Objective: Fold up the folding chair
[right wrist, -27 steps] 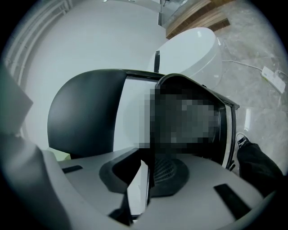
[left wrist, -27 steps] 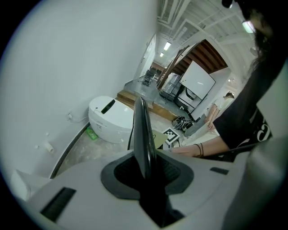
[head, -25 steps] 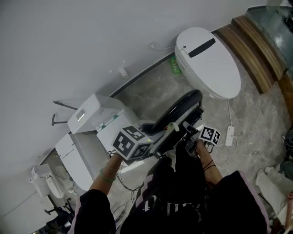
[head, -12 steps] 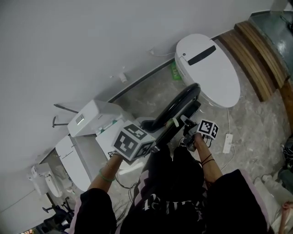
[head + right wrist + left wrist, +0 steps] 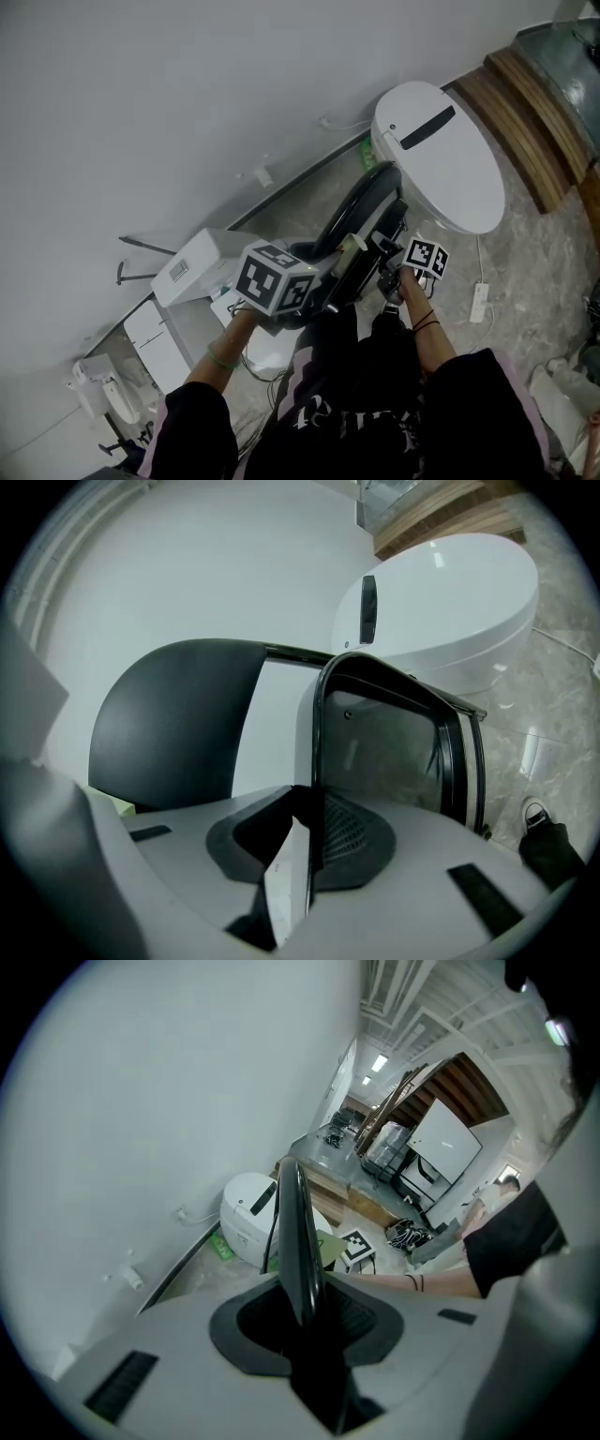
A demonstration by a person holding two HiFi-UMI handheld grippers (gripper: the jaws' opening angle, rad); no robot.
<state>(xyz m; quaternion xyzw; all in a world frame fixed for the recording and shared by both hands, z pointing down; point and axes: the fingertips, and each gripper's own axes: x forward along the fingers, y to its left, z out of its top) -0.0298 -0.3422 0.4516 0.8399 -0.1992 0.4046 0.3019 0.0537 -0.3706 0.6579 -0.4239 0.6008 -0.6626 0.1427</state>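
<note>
The black folding chair [image 5: 361, 208] is held up in front of the person, its parts close together, its curved back toward the wall. In the head view my left gripper [image 5: 323, 292] grips its left side, with the marker cube nearest the camera. My right gripper [image 5: 387, 274] grips its right side. The left gripper view shows my left gripper [image 5: 305, 1321] shut on a thin black panel of the chair [image 5: 296, 1232], seen edge-on. In the right gripper view my right gripper [image 5: 309, 855] is shut on the black frame tube [image 5: 319, 724], beside the backrest [image 5: 178, 719].
A white toilet [image 5: 441, 155] stands just beyond the chair by the wall [image 5: 141, 112]. White boxes [image 5: 197, 267] lie on the floor at the left. A green bottle [image 5: 366, 150] sits at the wall's foot. A power strip [image 5: 483, 300] and a wooden step [image 5: 534, 103] are at the right.
Both grippers have carried the chair away from the person, toward the wall and the toilet. The grips look unchanged.
</note>
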